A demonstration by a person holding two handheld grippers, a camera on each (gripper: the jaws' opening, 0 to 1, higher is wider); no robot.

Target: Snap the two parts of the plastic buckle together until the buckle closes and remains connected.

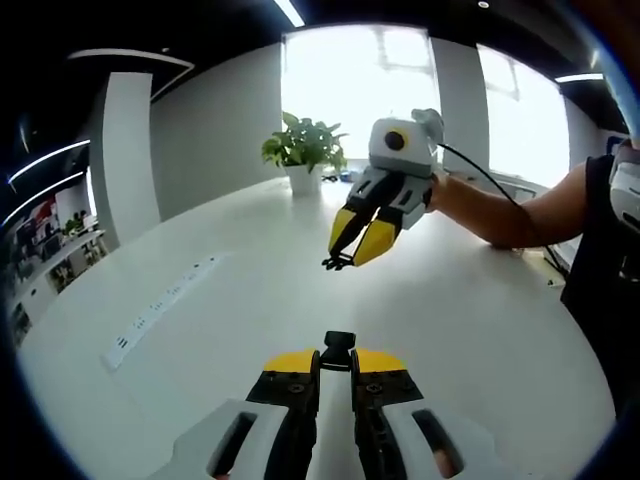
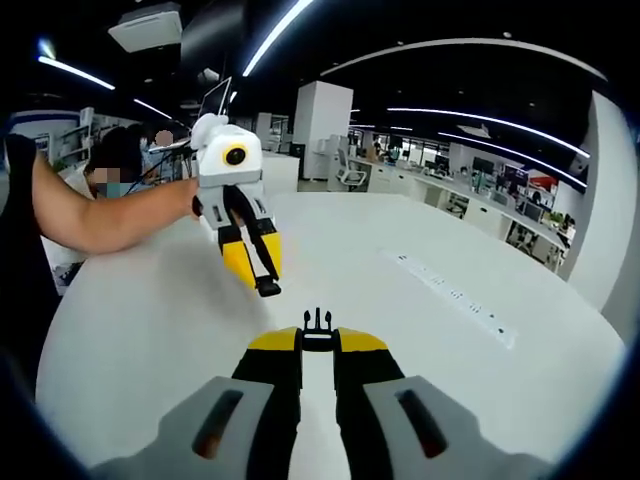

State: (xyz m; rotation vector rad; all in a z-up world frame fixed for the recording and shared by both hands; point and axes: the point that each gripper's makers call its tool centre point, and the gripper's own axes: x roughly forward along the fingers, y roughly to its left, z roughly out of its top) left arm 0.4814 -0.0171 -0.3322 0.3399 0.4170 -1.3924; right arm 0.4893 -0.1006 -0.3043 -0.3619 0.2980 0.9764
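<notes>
My left gripper (image 1: 335, 358) is shut on the black socket half of the buckle (image 1: 339, 344), which sticks out past its yellow tips. My right gripper (image 1: 352, 255) hangs above the white table (image 1: 230, 330), shut on the pronged half (image 1: 337, 263), a short gap away and facing the socket. In the right gripper view, the right gripper (image 2: 317, 340) pinches the pronged half (image 2: 317, 323), prongs pointing forward. The left gripper (image 2: 262, 275) comes in from the upper left, holding the socket half (image 2: 268, 288). The two halves are apart.
A potted plant (image 1: 303, 150) stands at the table's far edge by the bright window. A long socket strip (image 1: 160, 310) is set into the tabletop (image 2: 455, 295). The person's forearm (image 1: 510, 215) reaches in from the right. Office desks (image 2: 480, 205) lie beyond.
</notes>
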